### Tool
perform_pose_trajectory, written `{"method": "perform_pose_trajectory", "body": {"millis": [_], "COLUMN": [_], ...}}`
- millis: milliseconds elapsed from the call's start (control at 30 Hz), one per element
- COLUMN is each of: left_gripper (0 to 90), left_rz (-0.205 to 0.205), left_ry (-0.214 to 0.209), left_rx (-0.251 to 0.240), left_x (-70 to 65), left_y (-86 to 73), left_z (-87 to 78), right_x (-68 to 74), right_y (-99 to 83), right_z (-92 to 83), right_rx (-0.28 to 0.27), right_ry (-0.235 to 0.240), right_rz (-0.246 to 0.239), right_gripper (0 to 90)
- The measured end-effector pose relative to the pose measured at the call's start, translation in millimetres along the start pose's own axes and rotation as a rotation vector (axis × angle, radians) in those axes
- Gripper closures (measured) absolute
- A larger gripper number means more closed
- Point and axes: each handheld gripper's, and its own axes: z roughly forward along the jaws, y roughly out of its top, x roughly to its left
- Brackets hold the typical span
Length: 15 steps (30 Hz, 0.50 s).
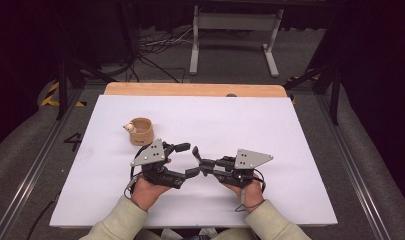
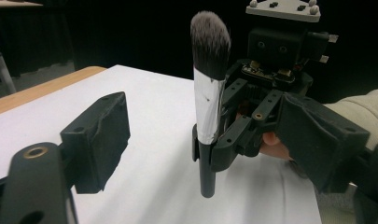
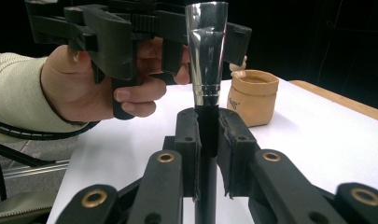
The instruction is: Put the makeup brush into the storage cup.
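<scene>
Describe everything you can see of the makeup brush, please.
The brush has a dark, grey-tipped bristle head, a shiny silver ferrule and a black handle. It stands upright above the white table, bristles up. The right gripper is shut on its handle just below the ferrule. The left gripper is open beside it; its pads do not touch the brush.

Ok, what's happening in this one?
A person holds a gripper in each hand over a white table. The right gripper is clamped on the black handle of a makeup brush, bristles up. The left gripper, jaws open, sits beside the brush without gripping it. A small tan pot stands off to the left.
</scene>
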Motion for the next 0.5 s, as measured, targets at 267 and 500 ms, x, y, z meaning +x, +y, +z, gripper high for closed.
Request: {"method": "perform_pose_trajectory", "body": {"millis": [267,500], "left_gripper": [34.9,57.7], "left_rz": [-0.014,-0.017], "left_ry": [-0.009,-0.011], "left_rx": [0.007,0.029], "left_x": [-2.3,-3.4], "left_y": [-3.3,-4.5], "left_z": [3.6,4.2], "right_x": [1.7,2.0], "right_y": [0.1,-0.8], "right_z": [1.2,1.9], "right_rx": [-0.001,0.004], "right_ry": [0.006,0.005], "right_rz": [-0.008,-0.012], "right_gripper": [79.1,79.1]}}
